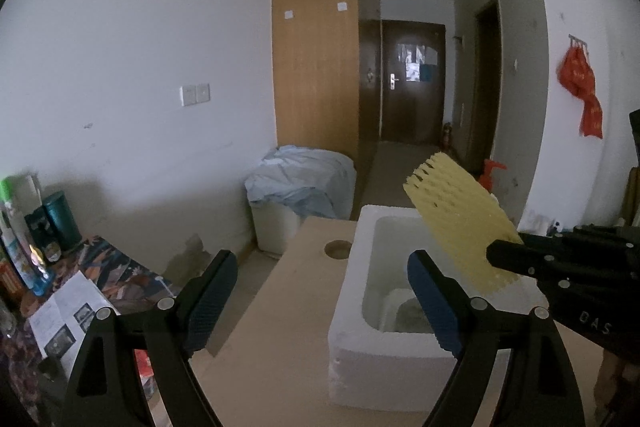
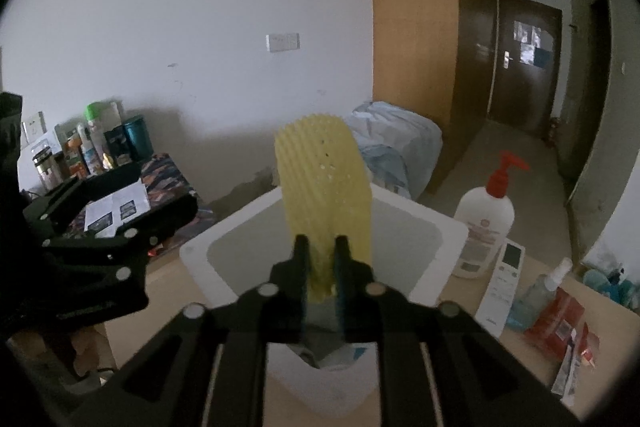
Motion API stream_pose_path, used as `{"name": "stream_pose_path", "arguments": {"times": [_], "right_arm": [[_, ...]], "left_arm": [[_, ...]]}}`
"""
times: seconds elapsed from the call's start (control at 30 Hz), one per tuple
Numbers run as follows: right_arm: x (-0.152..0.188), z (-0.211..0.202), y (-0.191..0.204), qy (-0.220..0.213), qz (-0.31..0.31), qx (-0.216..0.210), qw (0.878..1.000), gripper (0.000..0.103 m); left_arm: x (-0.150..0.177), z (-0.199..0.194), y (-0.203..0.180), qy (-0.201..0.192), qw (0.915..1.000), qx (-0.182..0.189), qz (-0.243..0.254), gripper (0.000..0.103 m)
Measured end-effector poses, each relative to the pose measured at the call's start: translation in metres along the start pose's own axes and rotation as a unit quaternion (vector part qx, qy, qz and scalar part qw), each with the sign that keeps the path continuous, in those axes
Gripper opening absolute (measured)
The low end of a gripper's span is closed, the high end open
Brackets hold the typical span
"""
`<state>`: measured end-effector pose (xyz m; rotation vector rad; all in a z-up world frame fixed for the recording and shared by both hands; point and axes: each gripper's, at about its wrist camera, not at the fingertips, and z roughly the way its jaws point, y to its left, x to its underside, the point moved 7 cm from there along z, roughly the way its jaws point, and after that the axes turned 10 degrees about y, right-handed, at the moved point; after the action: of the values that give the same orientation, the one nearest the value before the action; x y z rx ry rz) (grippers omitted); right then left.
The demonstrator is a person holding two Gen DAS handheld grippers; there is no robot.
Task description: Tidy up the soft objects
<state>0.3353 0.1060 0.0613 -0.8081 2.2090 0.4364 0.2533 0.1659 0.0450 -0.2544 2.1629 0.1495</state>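
A yellow ribbed foam net sleeve (image 2: pixel 324 179) stands up from my right gripper (image 2: pixel 322 253), whose fingers are shut on its lower end. It hangs tilted over a white foam box (image 2: pixel 192 251) on the wooden table. In the left wrist view the sleeve (image 1: pixel 460 219) leans above the box (image 1: pixel 352 307), with the right gripper (image 1: pixel 496 255) coming in from the right. My left gripper (image 1: pixel 322 259) stands wide open in front of the box's left wall with nothing between its fingers. Something pale lies in the box's bottom (image 1: pixel 408 311).
To the right of the box stand a lotion bottle with a red pump (image 2: pixel 486 223), a white remote (image 2: pixel 504 279), a spray bottle (image 2: pixel 540 291) and red packets (image 2: pixel 556 315). Bottles and cans (image 1: pixel 40 227) crowd a side table on the left. A blue cloth (image 1: pixel 300 179) covers a white bin behind.
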Motion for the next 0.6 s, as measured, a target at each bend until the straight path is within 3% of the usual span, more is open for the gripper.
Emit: {"name": "stream_pose_path", "arguments": {"times": [0.1,0.6], "right_arm": [[-0.001,-0.003,-0.003,-0.011,0.007,0.009,1.0,0.07],[0.0,-0.022,-0.014,-0.025,0.022,0.016,0.999,0.071]], "left_arm": [[-0.001,0.0,0.0,-0.001,1.0,0.002,0.0,0.087],[-0.002,-0.002,-0.009,0.0,0.9998,0.018,0.011,0.087]]}}
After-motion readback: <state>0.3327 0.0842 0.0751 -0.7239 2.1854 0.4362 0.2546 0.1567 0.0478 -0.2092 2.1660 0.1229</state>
